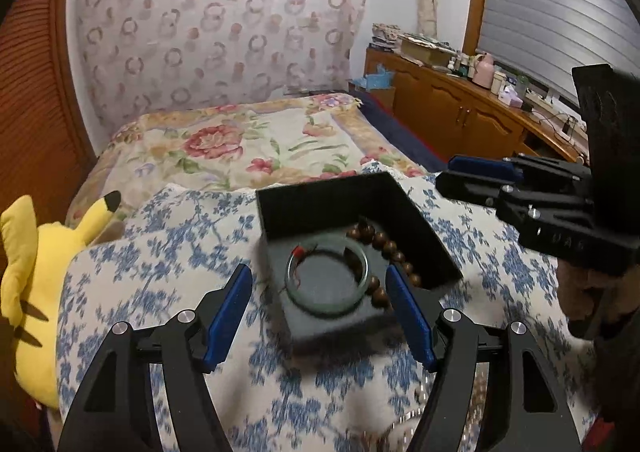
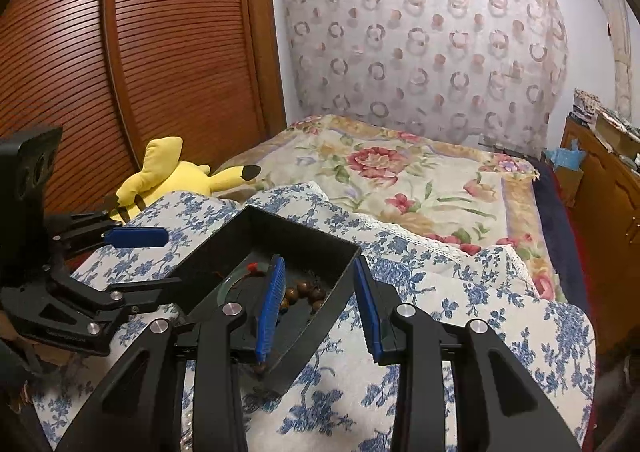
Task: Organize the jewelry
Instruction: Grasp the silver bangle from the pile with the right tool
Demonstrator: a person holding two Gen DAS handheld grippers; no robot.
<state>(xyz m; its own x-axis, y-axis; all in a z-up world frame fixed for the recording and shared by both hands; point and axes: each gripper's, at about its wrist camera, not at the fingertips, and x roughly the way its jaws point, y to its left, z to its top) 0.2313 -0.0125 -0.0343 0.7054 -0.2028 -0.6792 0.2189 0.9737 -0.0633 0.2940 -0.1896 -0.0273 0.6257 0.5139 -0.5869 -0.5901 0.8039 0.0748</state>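
A black open box (image 1: pixel 320 196) sits on a blue-flowered cloth (image 1: pixel 160 252). Inside lie a green jade bangle (image 1: pixel 326 278) with a red thread and a brown wooden bead bracelet (image 1: pixel 386 248). My left gripper (image 1: pixel 320 312) is open, its blue pads on either side of the box's near corner. My right gripper (image 2: pixel 320 304) is open, straddling the right wall of the box (image 2: pixel 280 236), above the beads (image 2: pixel 304 294); the bangle (image 2: pixel 232 282) shows to its left. The right gripper (image 1: pixel 480 176) also shows in the left wrist view, and the left gripper (image 2: pixel 136 238) in the right wrist view.
A yellow plush toy (image 1: pixel 36 272) lies at the cloth's left edge. A flowered bedspread (image 1: pixel 248 144) lies beyond. A wooden cabinet (image 1: pixel 460 108) with clutter stands to the right, a slatted wooden door (image 2: pixel 160 52) to the left. A silvery chain (image 1: pixel 404 420) lies near the front edge.
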